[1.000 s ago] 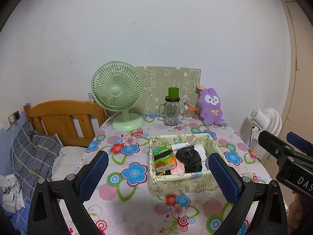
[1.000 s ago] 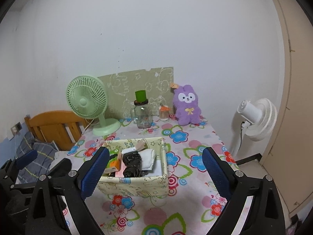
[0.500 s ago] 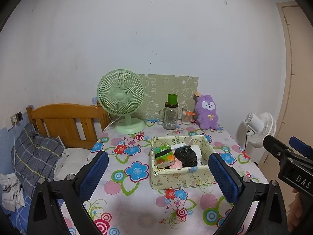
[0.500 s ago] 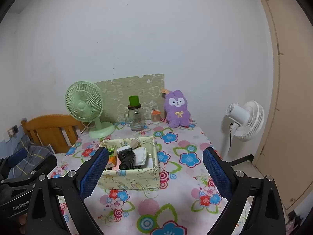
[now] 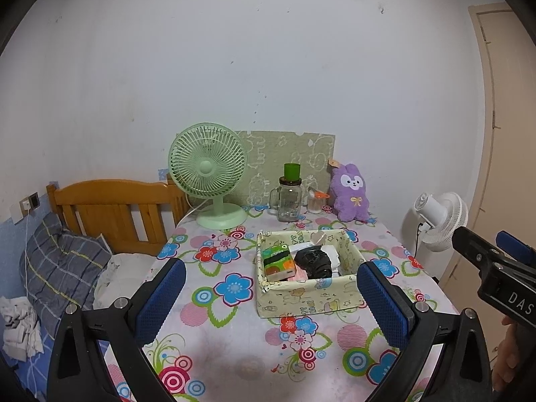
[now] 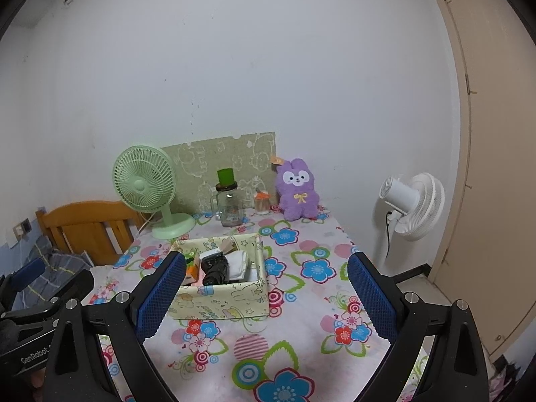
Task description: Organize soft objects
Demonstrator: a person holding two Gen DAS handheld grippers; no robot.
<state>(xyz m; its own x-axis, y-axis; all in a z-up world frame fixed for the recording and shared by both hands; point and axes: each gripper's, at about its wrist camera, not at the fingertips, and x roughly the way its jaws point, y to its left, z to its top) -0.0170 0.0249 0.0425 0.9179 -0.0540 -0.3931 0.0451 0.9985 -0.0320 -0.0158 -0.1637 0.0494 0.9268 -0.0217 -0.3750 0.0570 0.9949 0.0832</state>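
A pale patterned fabric box [image 5: 301, 296] [image 6: 221, 305] sits mid-table on the flowered cloth. Inside lie a green-orange tissue pack [image 5: 278, 263], a black bundle [image 5: 313, 261] [image 6: 216, 268] and white folded cloth [image 6: 239, 263]. A purple plush bunny [image 5: 350, 192] [image 6: 298, 189] sits upright at the table's back right by the wall. My left gripper [image 5: 268, 298] hangs open above the near table edge, nothing between its fingers. My right gripper [image 6: 266, 296] is likewise open and empty, to the right of the left one.
A green desk fan [image 5: 209, 174] [image 6: 147, 187], a glass jar with green lid [image 5: 289, 194] [image 6: 229, 202] and a small swab jar [image 6: 261, 202] line the back. A wooden headboard [image 5: 110, 207] and bedding lie left; a white floor fan [image 6: 413, 204] and door stand right.
Both grippers have pulled back and up from the table, so the box and plush look smaller and farther. Both stay open; nothing on the table moved.
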